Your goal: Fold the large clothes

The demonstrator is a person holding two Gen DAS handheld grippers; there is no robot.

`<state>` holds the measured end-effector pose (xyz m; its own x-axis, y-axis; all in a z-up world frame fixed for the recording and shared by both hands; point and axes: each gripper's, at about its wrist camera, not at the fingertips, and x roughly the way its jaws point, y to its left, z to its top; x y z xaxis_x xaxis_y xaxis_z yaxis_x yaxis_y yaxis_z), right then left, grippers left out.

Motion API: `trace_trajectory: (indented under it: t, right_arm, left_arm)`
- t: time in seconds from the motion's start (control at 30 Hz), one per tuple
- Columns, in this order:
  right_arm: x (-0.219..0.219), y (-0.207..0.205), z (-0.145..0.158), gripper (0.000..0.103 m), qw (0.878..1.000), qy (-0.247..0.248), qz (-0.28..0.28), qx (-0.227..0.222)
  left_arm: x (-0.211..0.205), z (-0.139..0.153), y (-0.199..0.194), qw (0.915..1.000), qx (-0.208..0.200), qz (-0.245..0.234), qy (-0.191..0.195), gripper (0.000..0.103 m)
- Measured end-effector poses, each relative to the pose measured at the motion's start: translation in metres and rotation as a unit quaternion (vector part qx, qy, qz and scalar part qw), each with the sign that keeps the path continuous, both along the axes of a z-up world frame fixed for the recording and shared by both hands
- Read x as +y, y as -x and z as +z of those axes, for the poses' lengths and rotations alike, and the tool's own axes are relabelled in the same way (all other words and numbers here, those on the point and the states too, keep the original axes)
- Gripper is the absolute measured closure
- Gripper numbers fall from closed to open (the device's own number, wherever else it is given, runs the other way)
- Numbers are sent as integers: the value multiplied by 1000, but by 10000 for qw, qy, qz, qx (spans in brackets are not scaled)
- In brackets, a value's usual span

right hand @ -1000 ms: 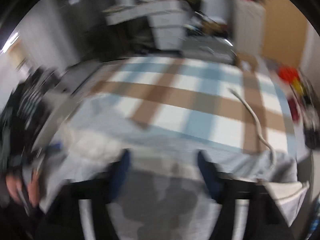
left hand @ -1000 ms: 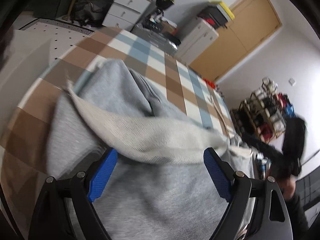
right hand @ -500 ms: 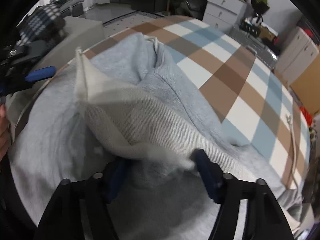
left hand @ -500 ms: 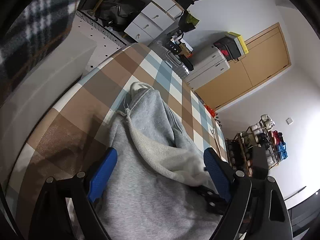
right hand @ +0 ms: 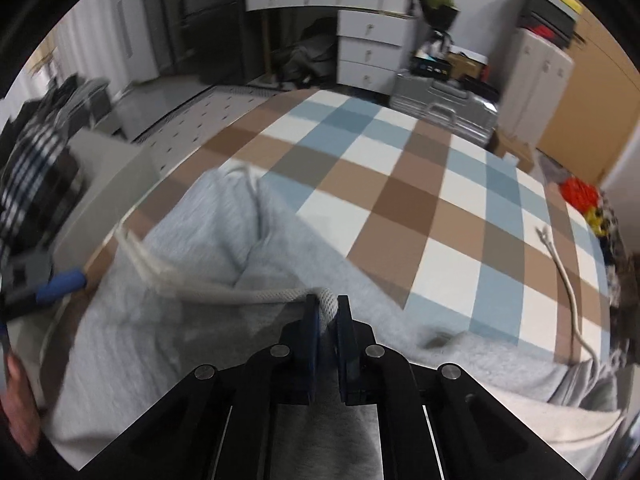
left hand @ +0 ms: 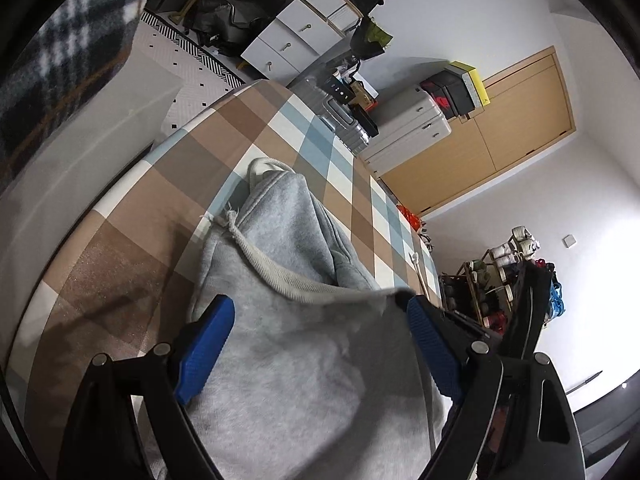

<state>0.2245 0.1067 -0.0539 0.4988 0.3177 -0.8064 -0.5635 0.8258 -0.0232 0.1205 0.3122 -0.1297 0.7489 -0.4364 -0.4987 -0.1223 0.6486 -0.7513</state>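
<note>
The grey sweatshirt (right hand: pixel 192 344) lies spread on a bed with a brown, blue and white checked cover (right hand: pixel 400 184), filling the 6 to 9 o'clock part of the right wrist view. The right tool (right hand: pixel 327 312) has just closed and now pinches the sweatshirt's ribbed hem (right hand: pixel 256 295) between its pads. The left tool (left hand: pixel 320 344) hangs above the grey fabric with its blue pads spread wide, gripping nothing. A loose white cord (right hand: pixel 568 288) lies on the cover toward 3 o'clock.
</note>
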Motion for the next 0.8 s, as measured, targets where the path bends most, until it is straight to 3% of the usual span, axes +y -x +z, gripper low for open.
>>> trace_trajectory:
  t: [0.13, 0.23, 0.27, 0.33, 0.4, 0.5, 0.6, 0.73, 0.8]
  right_arm:
    - [2, -18, -3, 96, 9992, -50, -374, 119]
    - [4, -45, -34, 93, 9910, 134, -648, 1166]
    - [4, -48, -35, 91, 9899, 140, -668, 1240]
    - [7, -45, -23, 75, 9938, 328, -580, 893]
    - [10, -38, -5, 32, 9969, 461, -420, 488]
    - [13, -17, 27, 8, 9999, 59, 73, -99]
    - [41, 6, 33, 6, 9947, 309, 937, -288]
    - [88, 18, 2, 8, 9770, 1296, 1668, -293]
    - [108, 20, -16, 8, 9685, 1541, 1948, -180]
  left_arm:
    - [-1, -1, 0, 9999, 34, -12, -116, 18]
    - [-2, -4, -2, 9997, 142, -16, -219, 18]
    - [-1, -6, -3, 9996, 187, -26, -214, 18]
    - [3, -9, -3, 9994, 286, 27, -181, 18]
    - [6, -11, -3, 9992, 364, 86, -133, 18]
    - [11, -11, 2, 9991, 379, 181, 51, 18]
    - [14, -7, 7, 9991, 265, 316, 133, 18]
    - [29, 1, 23, 9968, -74, 714, 359, 18]
    - [38, 3, 30, 9947, -230, 905, 420, 18]
